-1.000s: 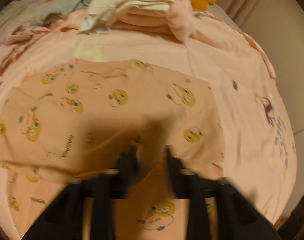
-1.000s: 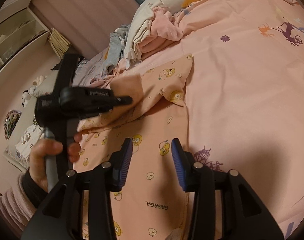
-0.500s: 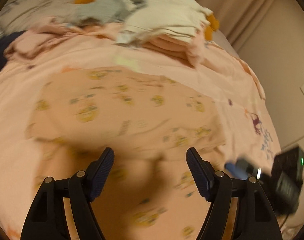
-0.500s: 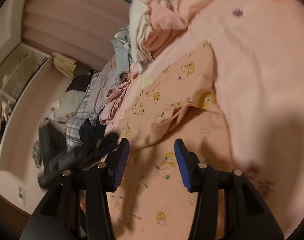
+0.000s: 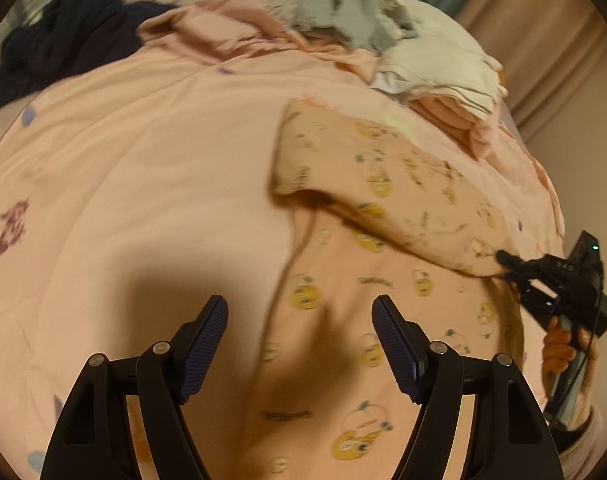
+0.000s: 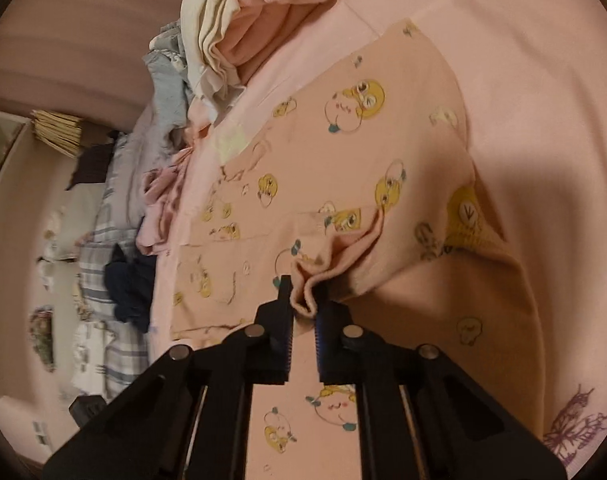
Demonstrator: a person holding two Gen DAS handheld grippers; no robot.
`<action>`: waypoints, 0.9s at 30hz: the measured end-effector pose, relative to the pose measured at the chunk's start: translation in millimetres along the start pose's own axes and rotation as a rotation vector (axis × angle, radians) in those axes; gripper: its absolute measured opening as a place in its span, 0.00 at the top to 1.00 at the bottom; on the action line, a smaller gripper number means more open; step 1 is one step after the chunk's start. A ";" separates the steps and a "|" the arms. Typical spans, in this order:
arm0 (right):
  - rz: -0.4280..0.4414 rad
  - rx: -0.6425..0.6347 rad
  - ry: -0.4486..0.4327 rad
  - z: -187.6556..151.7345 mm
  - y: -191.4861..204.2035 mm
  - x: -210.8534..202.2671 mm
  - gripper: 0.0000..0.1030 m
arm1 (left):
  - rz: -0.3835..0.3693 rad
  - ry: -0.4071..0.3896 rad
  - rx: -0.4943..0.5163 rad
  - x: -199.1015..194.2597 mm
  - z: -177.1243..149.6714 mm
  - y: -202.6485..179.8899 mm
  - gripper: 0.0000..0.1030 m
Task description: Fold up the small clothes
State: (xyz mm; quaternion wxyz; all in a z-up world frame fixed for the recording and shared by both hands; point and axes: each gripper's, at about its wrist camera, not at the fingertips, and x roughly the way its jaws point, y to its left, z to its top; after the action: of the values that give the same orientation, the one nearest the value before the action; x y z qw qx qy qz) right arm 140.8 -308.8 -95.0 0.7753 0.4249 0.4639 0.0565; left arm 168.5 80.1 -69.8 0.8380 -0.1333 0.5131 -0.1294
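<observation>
A peach garment printed with yellow cartoon faces [image 5: 383,280] lies on the pink bed sheet, one part folded over the rest. My left gripper [image 5: 301,344] is open and empty, hovering above the garment's near left edge. My right gripper [image 6: 303,304] is shut on a bunched edge of the same garment [image 6: 343,160] and holds it slightly lifted. The right gripper also shows in the left wrist view [image 5: 503,258], pinching the folded flap at the right.
A pile of other clothes, white, grey and pink [image 5: 383,40], sits at the far side of the bed with a dark garment [image 5: 63,48] at the far left. In the right wrist view the pile [image 6: 231,32] is at the top and the floor and shelves at left.
My left gripper let go of the garment, opened and swung left. My right gripper moved in and closed on the garment's edge, pulling a flap over.
</observation>
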 end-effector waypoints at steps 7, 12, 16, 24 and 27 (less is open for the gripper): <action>-0.008 -0.266 -0.189 6.4 47.8 -43.0 0.92 | -0.024 0.001 -0.035 4.1 0.2 11.7 0.28; -0.139 -0.274 -0.179 14.4 17.6 -32.4 0.89 | -0.027 0.009 -0.025 11.1 7.8 5.4 0.28; -0.218 -0.254 -0.094 16.7 -2.1 -20.1 0.83 | -0.025 0.009 0.019 18.3 22.4 -13.8 0.28; -0.136 -0.365 -0.250 17.0 15.6 -52.3 0.79 | -0.122 -0.024 0.123 45.3 61.3 -61.6 0.28; -0.116 -0.373 -0.167 14.9 14.9 -34.6 0.80 | -0.121 0.020 0.133 70.1 65.0 -65.8 0.28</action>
State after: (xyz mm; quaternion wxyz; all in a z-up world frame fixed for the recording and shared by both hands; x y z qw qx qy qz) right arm 137.3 -325.1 -58.1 0.8782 0.2501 0.4031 0.0612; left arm 252.2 -0.1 -75.8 0.8303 -0.1071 0.5029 -0.2149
